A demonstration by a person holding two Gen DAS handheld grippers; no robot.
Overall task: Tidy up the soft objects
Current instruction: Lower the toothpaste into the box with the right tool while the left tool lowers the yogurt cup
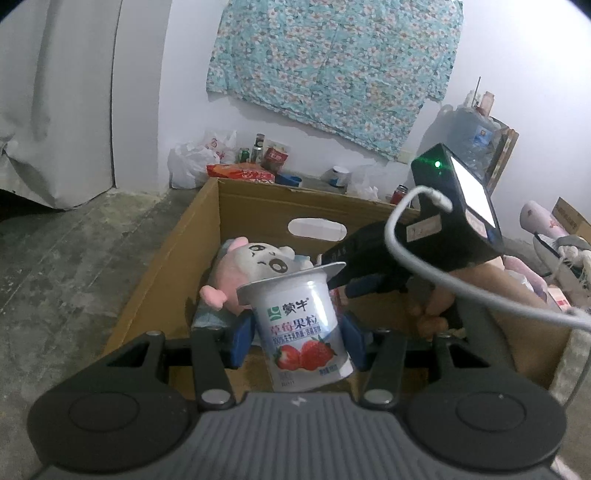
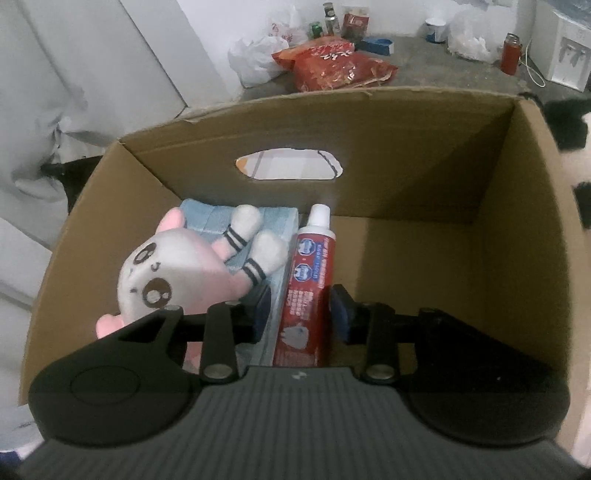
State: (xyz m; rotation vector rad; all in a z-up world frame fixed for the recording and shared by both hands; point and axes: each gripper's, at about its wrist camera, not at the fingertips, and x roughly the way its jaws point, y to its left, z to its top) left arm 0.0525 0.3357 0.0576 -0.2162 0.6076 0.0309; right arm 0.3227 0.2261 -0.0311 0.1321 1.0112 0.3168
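Note:
My left gripper is shut on a white strawberry yogurt cup, held upright above the near edge of a cardboard box. My right gripper is inside the box, its pads on either side of a red toothpaste tube that lies on the box floor; the pads stand slightly off the tube. A pink and white plush toy lies on folded blue cloth at the box's left; it also shows in the left wrist view. The right gripper body shows in the left wrist view.
Beyond the box on the concrete floor are red snack bags, white plastic bags, cans and bottles and a red flask. A floral cloth hangs on the wall. More soft items lie at right.

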